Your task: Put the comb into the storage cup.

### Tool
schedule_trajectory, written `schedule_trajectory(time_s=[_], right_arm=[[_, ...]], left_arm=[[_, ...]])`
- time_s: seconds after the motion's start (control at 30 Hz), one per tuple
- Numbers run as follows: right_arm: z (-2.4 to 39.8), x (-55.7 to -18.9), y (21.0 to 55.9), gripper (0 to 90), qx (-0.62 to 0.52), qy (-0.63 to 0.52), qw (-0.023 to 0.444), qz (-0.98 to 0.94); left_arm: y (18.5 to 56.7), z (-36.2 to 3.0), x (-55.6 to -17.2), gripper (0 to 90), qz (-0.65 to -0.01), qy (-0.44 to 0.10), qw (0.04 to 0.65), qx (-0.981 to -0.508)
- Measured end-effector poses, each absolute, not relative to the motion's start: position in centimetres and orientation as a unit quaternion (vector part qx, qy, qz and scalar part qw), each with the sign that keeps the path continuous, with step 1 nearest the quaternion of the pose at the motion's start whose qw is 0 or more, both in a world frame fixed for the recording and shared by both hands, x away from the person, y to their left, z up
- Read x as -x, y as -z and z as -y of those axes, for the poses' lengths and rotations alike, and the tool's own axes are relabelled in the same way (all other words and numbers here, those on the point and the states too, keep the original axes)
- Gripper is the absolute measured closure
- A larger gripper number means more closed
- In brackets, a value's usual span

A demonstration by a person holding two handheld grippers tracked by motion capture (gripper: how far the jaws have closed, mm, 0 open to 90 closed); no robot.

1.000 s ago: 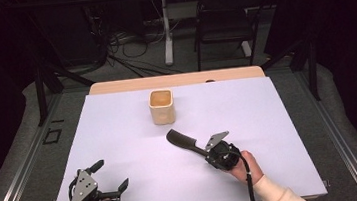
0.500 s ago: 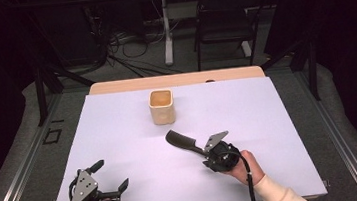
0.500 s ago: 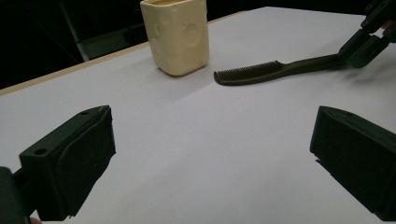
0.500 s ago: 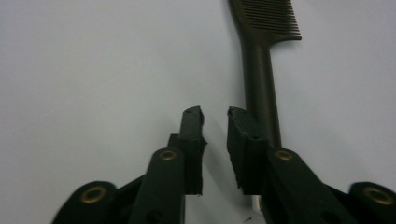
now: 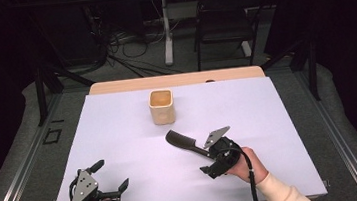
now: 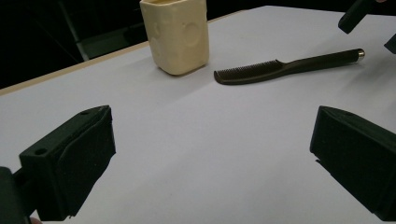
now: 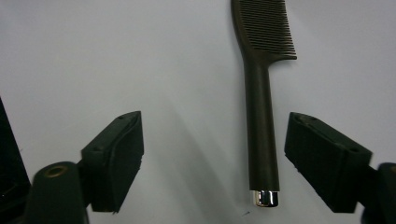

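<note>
A cream cup point(image 5: 161, 106) stands upright near the far side of the white tabletop point(image 5: 120, 137). It has rounded corners and it is open on top. A strip of light wood point(image 5: 129, 85) runs along the far edge. Behind that, the room is dark. A black chair point(image 5: 219, 28) stands on the grey floor point(image 5: 128, 68), next to a tangle of cables point(image 5: 115, 47) and a white table leg point(image 5: 167, 36).

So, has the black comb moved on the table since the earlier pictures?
No. The black comb lies in the same place, in front of the cream cup. The right gripper, whose jaws have just been opening, stands over its handle without pressing it.
</note>
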State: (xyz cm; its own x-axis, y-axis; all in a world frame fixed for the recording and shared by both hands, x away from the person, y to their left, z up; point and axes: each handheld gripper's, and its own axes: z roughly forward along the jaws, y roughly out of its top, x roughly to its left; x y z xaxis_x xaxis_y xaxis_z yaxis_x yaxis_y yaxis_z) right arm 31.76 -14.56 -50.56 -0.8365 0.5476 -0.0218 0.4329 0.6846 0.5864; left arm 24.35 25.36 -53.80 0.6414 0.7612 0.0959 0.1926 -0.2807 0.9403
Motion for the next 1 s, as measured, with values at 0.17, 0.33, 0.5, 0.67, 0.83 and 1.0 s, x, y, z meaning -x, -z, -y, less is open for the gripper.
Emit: schedule_trajectory(time_s=[0.17,0.33,0.5,0.67,0.83,1.0], right_arm=[[14.4,-32.0,50.1,7.3,-0.268,-0.298,0.103,-0.911],[14.2,-32.5,49.6,2.3,-0.264,-0.296,0.101,-0.912],[14.0,-33.0,49.9,0.0,-0.261,-0.277,0.096,-0.92],[13.8,-33.4,49.9,0.0,-0.26,-0.265,0.093,-0.924],[13.6,-33.8,49.7,0.0,-0.261,-0.261,0.099,-0.924],[13.1,-34.2,49.5,0.0,-0.263,-0.258,0.1,-0.924]], left_arm=[[53.8,-25.3,-24.4,0.2,-0.317,-0.28,0.507,-0.751],[53.8,-25.4,-24.4,0.2,-0.318,-0.281,0.507,-0.75],[53.8,-25.3,-24.4,0.2,-0.317,-0.281,0.504,-0.753],[53.8,-25.3,-24.4,0.2,-0.316,-0.28,0.503,-0.754],[53.8,-25.3,-24.4,0.2,-0.317,-0.28,0.506,-0.752],[53.8,-25.3,-24.4,0.2,-0.317,-0.281,0.504,-0.753]])
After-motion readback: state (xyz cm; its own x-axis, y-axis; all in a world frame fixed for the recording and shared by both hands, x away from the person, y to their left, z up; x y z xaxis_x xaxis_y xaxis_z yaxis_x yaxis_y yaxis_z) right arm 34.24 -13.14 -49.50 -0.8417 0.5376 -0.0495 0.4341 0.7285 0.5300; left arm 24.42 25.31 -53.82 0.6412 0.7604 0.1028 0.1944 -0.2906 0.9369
